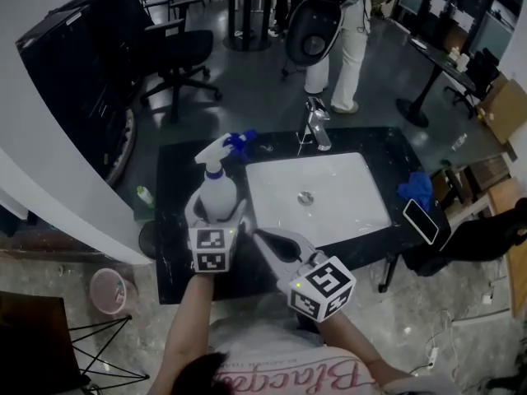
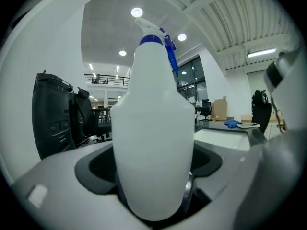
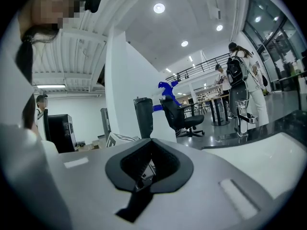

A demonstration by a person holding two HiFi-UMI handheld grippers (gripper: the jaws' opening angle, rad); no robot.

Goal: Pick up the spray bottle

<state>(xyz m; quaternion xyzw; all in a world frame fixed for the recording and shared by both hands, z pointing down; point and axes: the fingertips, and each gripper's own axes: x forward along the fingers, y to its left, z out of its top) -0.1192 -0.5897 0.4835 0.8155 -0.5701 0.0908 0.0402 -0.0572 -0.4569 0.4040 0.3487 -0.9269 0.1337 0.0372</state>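
Note:
The spray bottle (image 1: pixel 218 194) is white with a blue trigger and stands upright on the black counter (image 1: pixel 173 270), left of the sink. My left gripper (image 1: pixel 218 210) has one jaw on each side of the bottle's lower body. In the left gripper view the bottle (image 2: pixel 153 128) fills the space between the dark pads (image 2: pixel 98 169), and I see no squeeze on its wall. My right gripper (image 1: pixel 262 239) hovers at the counter's front edge, right of the bottle, with its jaws together and nothing in them. The right gripper view shows the blue trigger (image 3: pixel 165 86) further off.
A white sink basin (image 1: pixel 317 192) with a chrome faucet (image 1: pixel 317 126) lies right of the bottle. A blue cloth (image 1: pixel 416 189) and a phone (image 1: pixel 420 220) sit at the counter's right end. A blue rag (image 1: pixel 243 142) lies behind the bottle. A person (image 1: pixel 342 48) stands beyond the counter.

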